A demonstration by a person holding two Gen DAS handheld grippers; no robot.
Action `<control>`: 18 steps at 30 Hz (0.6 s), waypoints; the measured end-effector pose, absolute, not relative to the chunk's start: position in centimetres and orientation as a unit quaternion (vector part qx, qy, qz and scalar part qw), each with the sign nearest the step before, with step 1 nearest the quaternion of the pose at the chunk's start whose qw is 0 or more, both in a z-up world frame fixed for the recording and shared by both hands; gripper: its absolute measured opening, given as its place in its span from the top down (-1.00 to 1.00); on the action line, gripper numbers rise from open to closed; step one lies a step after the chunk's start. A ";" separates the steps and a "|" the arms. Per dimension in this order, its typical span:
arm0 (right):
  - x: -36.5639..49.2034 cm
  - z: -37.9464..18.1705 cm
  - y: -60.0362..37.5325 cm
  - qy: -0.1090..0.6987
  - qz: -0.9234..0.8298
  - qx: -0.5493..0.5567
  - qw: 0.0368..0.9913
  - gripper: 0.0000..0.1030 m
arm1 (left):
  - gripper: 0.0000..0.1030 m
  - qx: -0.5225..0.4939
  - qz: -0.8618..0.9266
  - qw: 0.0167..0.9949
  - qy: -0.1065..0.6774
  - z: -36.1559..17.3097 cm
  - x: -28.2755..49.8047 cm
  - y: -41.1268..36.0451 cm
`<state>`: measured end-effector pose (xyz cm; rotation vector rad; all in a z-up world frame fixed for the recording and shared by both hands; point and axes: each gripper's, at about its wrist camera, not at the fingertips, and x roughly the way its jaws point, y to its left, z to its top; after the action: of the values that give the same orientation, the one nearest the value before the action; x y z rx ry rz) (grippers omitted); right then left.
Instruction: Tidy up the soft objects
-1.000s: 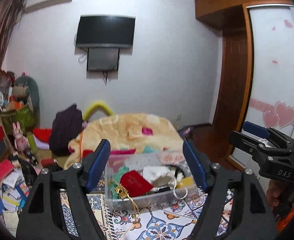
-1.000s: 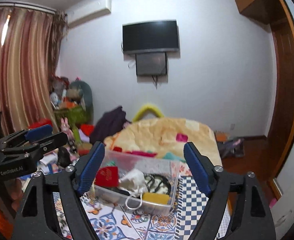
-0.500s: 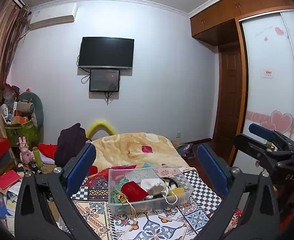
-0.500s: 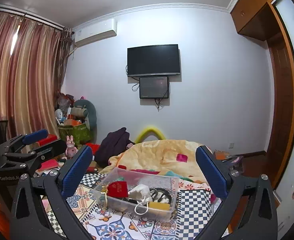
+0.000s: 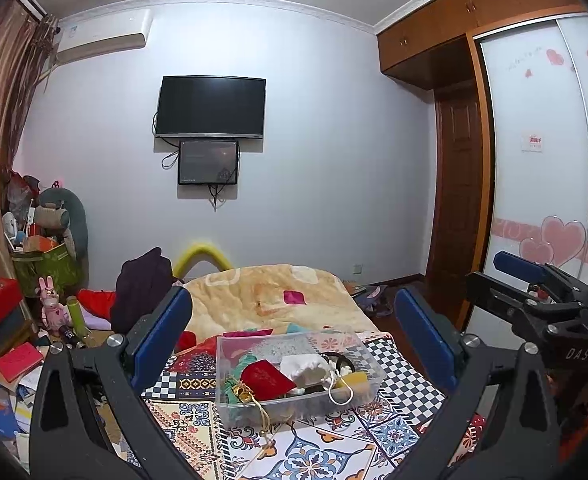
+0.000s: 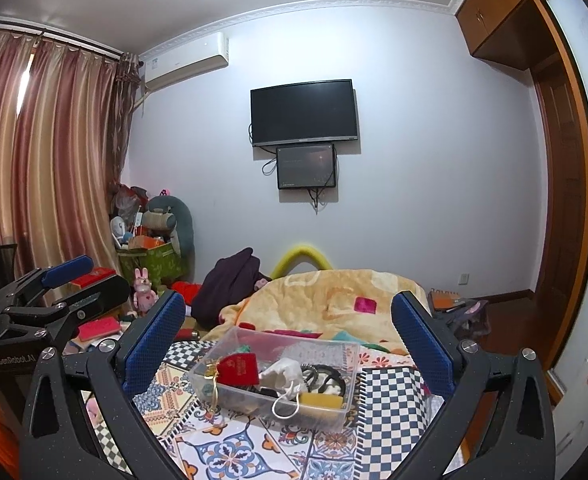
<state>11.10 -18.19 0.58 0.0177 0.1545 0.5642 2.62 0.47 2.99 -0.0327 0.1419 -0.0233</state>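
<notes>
A clear plastic bin (image 5: 367, 390) (image 6: 254, 334) sits on a patterned bedspread (image 5: 313, 456) (image 6: 222, 448). It holds a red pouch (image 5: 268, 376) (image 6: 238, 368), a white drawstring bag (image 5: 307, 366) (image 6: 286, 372), a yellow sponge-like block (image 5: 353, 381) (image 6: 319, 400), green fabric (image 5: 246, 360) and a dark coil (image 6: 321, 372). My left gripper (image 5: 292, 336) is open and empty, raised above and behind the bin. My right gripper (image 6: 288, 338) is open and empty, also held back from the bin. Each gripper shows at the edge of the other's view.
A yellow blanket (image 5: 270, 300) (image 6: 333, 300) lies bunched behind the bin, with a dark garment (image 5: 142, 288) beside it. Boxes, books and toys crowd the floor at left (image 5: 18, 344). A TV (image 5: 212, 106) hangs on the wall. A wardrobe (image 5: 541, 184) stands at right.
Both grippers have pulled back and up from the bin, and their fingers have opened wider. The bin looks smaller and lower in both views.
</notes>
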 end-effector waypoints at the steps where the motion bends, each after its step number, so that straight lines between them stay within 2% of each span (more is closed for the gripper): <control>1: 11.0 0.5 -18.2 0.076 0.278 0.009 0.958 -1.00 | -1.00 -0.017 -0.012 0.997 0.071 3.0 2.6 0.5; 18: 11.1 0.4 -18.6 0.083 0.276 0.012 0.958 -1.00 | -1.00 -0.024 -0.020 0.996 0.082 2.6 3.2 0.8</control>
<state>11.10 -18.62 0.43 0.0233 0.1689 0.5597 3.16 0.76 2.64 -0.0476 0.1640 -0.0397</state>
